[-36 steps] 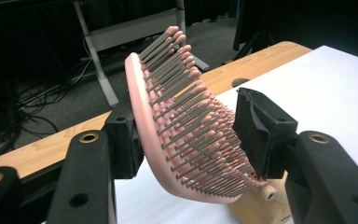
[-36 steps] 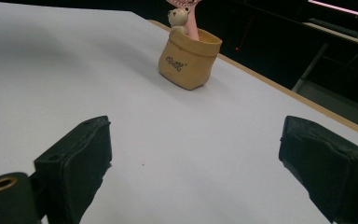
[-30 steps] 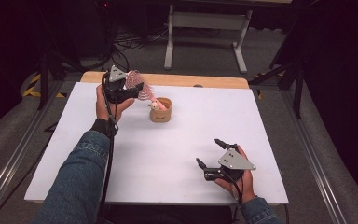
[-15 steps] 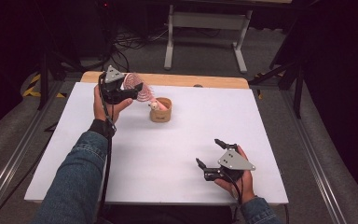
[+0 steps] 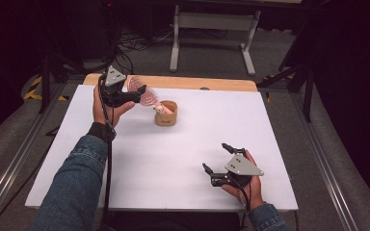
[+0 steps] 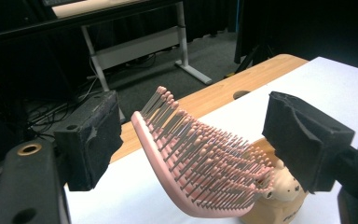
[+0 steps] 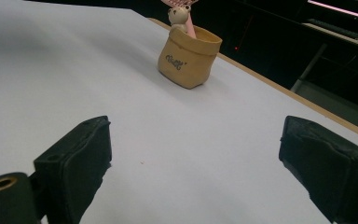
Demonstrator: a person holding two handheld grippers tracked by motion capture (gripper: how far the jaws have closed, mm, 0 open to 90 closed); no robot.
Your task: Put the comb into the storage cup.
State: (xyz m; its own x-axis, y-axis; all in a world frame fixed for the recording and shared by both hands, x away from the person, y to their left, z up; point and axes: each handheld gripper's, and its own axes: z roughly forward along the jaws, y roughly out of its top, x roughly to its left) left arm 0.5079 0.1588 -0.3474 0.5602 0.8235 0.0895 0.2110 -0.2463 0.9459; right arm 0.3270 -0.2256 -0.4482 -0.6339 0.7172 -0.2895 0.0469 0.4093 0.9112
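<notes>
A pink brush was seen at the far left of the white table, its handle end standing in a small tan pot and its head leaning up and away to the left. A little cream figure was set at the pot's left rim, beside the handle. The left gripper was held just left of the pot, with the brush head between its jaws. In the left gripper view, the black pads were seen standing apart on either side of the brush, a gap being left at each side, so that the bristled head was not pressed; the jaws had just been opening, with the brush between them. The bristles were turned up and toward the right pad in that view, and the pot was seen below the head. The right gripper was held low over the near right part of the table, well apart from the pot, with its jaws spread wide and nothing between them. In the right gripper view, the pot was seen farther off on the white surface, with the figure at its rim and the pink handle rising beside it.
</notes>
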